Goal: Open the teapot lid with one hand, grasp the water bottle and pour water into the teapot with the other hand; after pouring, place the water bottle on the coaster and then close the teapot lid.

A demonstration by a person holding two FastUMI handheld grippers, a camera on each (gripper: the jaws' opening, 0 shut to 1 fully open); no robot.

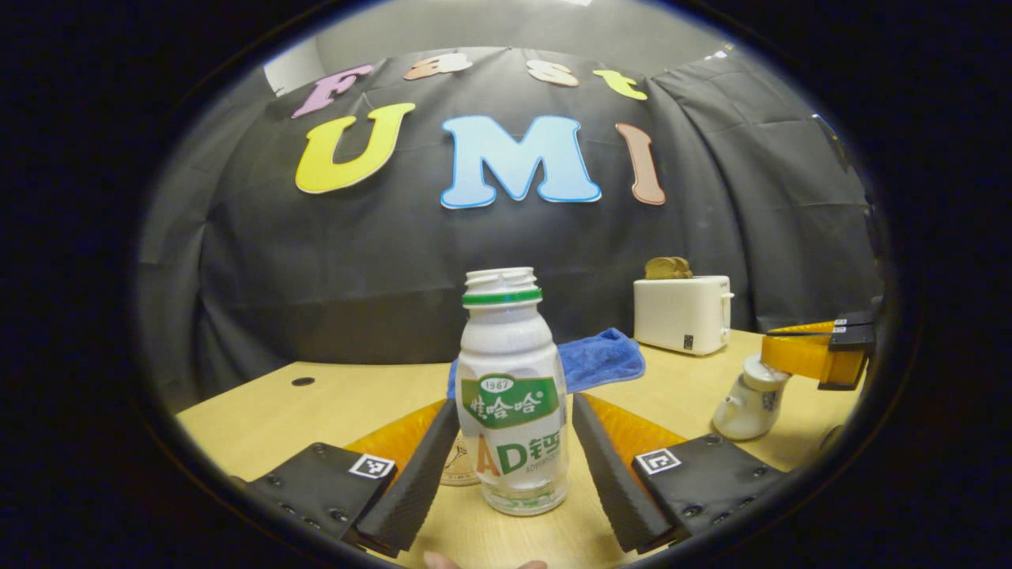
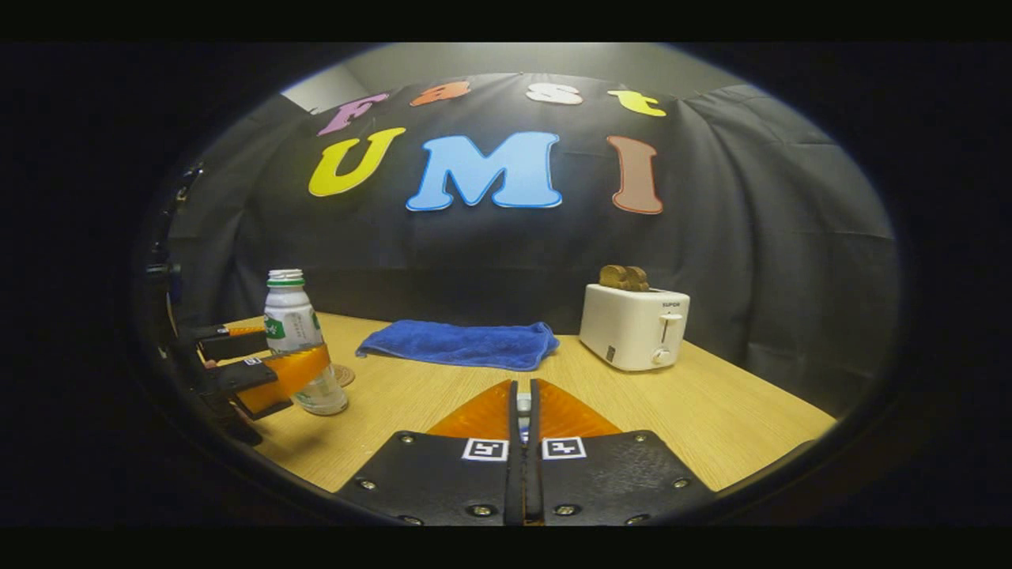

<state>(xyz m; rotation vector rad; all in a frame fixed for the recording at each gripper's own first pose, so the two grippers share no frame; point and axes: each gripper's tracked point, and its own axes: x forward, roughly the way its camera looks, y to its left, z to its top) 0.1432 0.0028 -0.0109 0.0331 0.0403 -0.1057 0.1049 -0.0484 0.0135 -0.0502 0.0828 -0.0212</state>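
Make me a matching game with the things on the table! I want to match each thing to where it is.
Things:
1. water bottle
2. blue cloth
3. toast
4. teapot

Places:
A. sticking out of the white toaster
B. lying flat on the table, left of the toaster
C. standing between the open fingers of the left tool
D. under the right tool, which is at its lid

Pairs: 1-C, 2-B, 3-A, 4-D

One bottle [image 1: 512, 395], teapot [image 1: 747, 403], toaster [image 2: 635, 326], cloth [image 2: 462, 344] (blue).
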